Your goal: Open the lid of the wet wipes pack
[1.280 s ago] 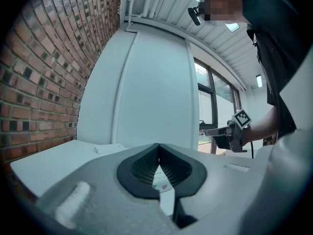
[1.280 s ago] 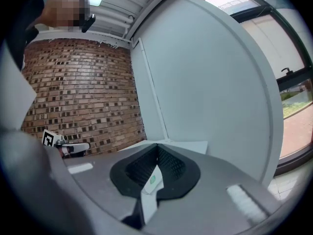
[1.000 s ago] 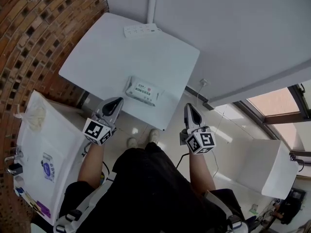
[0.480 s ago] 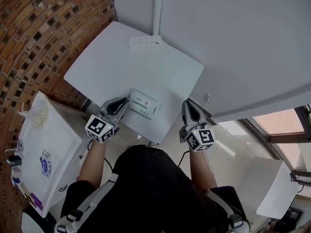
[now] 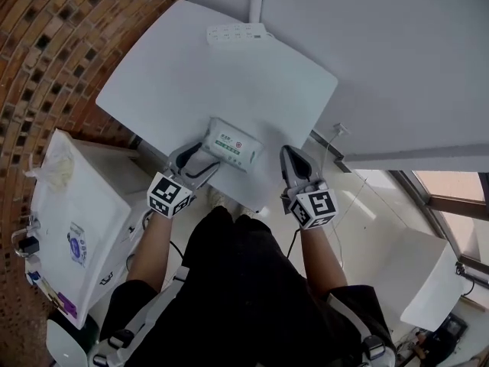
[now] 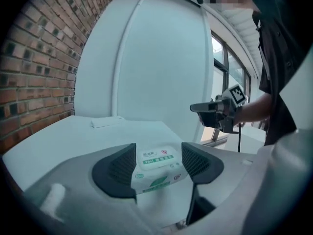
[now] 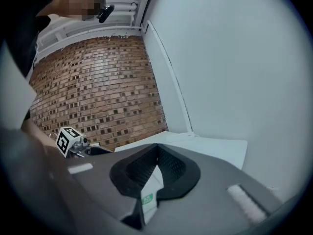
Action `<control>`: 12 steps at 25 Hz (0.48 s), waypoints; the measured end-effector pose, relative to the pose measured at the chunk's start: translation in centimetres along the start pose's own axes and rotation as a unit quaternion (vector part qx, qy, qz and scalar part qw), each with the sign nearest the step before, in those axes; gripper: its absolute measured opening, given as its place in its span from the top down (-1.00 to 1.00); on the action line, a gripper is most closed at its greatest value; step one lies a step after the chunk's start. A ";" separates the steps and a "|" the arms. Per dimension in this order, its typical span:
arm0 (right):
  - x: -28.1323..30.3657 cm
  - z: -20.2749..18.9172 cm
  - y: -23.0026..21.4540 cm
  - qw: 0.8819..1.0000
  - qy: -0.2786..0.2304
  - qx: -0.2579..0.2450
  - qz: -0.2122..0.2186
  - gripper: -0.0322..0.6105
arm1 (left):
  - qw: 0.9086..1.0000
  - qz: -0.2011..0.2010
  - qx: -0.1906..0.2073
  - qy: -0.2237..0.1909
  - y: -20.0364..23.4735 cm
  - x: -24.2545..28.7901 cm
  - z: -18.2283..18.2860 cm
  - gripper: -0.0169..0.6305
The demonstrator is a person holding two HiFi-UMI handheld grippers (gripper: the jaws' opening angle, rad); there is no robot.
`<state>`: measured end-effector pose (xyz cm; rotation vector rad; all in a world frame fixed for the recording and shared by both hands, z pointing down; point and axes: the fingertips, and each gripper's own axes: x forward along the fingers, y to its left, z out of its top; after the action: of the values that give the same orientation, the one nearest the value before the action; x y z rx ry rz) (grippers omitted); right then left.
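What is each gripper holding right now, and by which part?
Nothing is held. The left gripper is opening its jaws, with the wet wipes pack between them, not pressed; the right gripper is shut and empty.

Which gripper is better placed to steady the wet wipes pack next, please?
Left: the left gripper is opening its jaws with the wet wipes pack between them. The right gripper is shut, beside the pack.

The wet wipes pack bears a label, its print too blurred to read
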<state>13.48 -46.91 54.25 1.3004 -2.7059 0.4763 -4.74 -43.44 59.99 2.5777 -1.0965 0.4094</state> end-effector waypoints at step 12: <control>3.6 -5.2 3.8 0.991 0.098 -0.079 0.034 0.56 | 0.980 -0.099 0.121 0.125 2.6 3.4 -6.1 -0.13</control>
<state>8.00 -45.66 59.09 1.0645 -2.5731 0.3648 -5.22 -45.02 67.24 2.7135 -0.7346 0.8352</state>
